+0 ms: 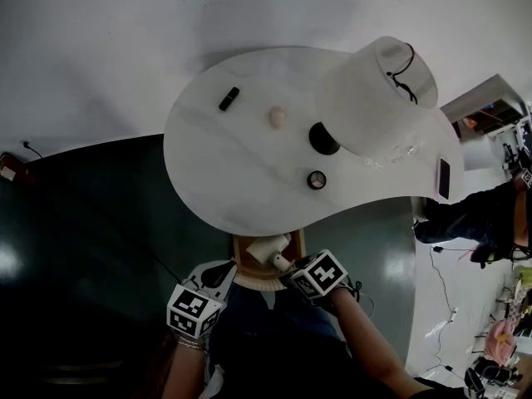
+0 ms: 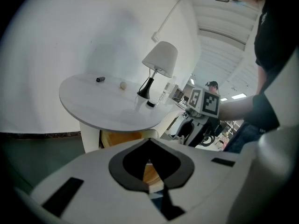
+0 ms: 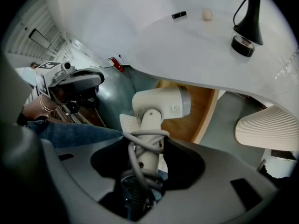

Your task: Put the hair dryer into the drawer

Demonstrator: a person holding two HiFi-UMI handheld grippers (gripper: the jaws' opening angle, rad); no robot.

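Standing by white wall [image 1: 100, 48] | white table [image 1: 224, 173], drawer [image 1: 243, 252] open beneath | green floor [image 1: 83, 239]

Cream-white hair dryer [image 3: 161, 107] with pale grey cord [image 3: 140, 146]; tan wood drawer [image 3: 201, 115]; white, faintly veined counter [image 1: 233, 165]; dark green floor [image 1: 100, 223]; white-shaded lamp [image 1: 378, 98], black in stem and base.

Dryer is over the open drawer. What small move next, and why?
Probably ease the right gripper down a little: it grips the hair dryer by its cord-wrapped handle, and the body appears to hang above the wooden floor of the drawer, not resting on it.
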